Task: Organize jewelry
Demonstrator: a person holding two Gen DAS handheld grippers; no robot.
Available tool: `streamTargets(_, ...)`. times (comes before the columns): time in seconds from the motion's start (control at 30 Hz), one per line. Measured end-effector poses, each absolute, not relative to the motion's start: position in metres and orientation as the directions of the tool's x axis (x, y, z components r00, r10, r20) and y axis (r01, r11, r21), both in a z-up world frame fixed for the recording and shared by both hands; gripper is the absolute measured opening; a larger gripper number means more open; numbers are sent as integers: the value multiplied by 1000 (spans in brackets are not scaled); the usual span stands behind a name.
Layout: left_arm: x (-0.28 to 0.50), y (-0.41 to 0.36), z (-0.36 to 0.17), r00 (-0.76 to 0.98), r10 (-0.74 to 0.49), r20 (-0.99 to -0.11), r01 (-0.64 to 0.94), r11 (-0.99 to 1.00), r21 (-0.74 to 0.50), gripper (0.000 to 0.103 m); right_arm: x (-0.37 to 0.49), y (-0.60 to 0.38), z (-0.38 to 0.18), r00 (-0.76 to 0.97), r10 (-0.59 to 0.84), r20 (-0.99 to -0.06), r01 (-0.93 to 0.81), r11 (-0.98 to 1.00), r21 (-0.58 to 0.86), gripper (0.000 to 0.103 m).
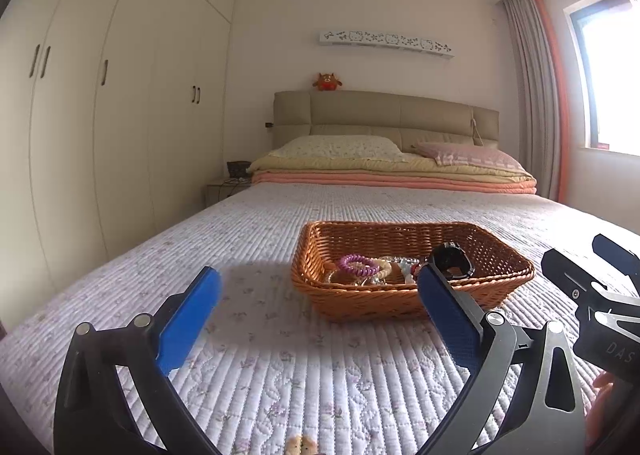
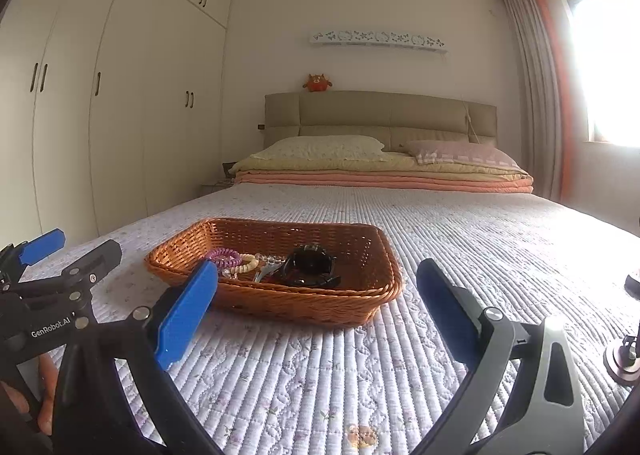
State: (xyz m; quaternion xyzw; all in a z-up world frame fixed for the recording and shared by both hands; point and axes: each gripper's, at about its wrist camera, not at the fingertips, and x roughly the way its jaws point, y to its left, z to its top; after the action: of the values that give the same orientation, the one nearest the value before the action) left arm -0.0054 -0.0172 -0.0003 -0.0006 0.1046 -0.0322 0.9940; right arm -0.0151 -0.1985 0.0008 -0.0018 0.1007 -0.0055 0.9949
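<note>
A brown wicker basket (image 1: 360,299) sits on the quilted bed; it also shows in the right wrist view (image 2: 304,303). Inside lie a purple coil bracelet (image 1: 358,263), a cream bead bracelet (image 2: 249,263), clear beads and a black watch (image 2: 310,263). My left gripper (image 1: 320,287) is open and empty, just in front of the basket, its right finger overlapping the basket's front rim. My right gripper (image 2: 318,275) is open and empty, in front of the basket's right part. Each gripper shows at the edge of the other's view.
The bed's white floral quilt (image 1: 280,355) spreads all around. Folded blankets and two pillows (image 1: 340,147) lie at the headboard. White wardrobes (image 1: 120,115) stand left, a curtained window right. Small objects (image 2: 624,359) sit at the right edge.
</note>
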Motion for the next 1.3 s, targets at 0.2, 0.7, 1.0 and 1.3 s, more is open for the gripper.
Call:
streamTargets(0.2, -8, -23, 2, 977, -56, -203, 62, 998, 21, 95, -13, -202, 1, 976, -5, -216, 7, 1000, 7, 95)
streamTargets(0.7, -3, -22, 2, 973, -68, -222, 75, 997, 23, 95, -10, -199, 0, 974, -8, -228, 8, 1000, -4, 95)
streamTargets(1.0, 3, -18, -1, 966, -80, -247, 83, 997, 2, 95, -10, -198, -1, 973, -11, -231, 10, 1000, -6, 95)
streamTargets(1.3, 3, -15, 0, 964, -74, -256, 74, 997, -11, 95, -9, -202, -1, 971, -11, -237, 16, 1000, 21, 95)
